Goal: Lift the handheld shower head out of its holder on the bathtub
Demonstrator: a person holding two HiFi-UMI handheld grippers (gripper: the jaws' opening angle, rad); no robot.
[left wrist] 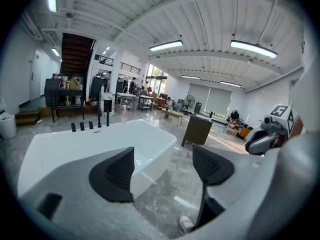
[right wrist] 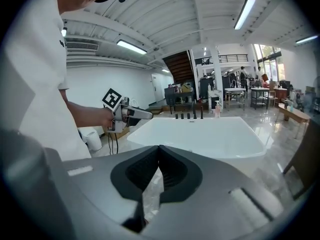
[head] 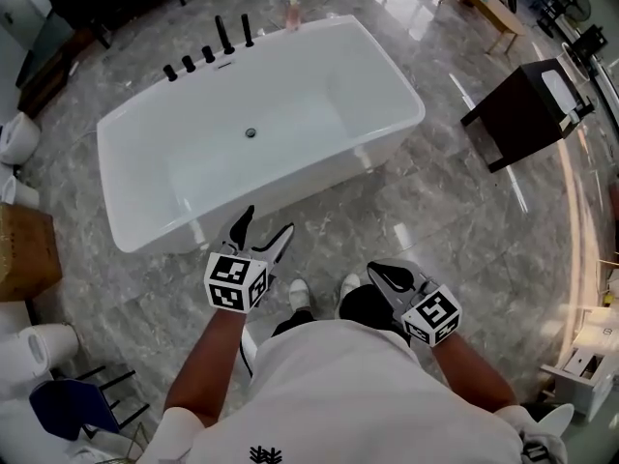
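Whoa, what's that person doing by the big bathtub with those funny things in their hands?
A person stands on the grey floor at the near side of the white bathtub, with a gripper in each hand. The left tongs are open and empty. The right tongs are shut with nothing in them. The black fittings on the tub's far rim, which should include the shower head, are untouched and far from both tongs. So the lifting has not started yet.
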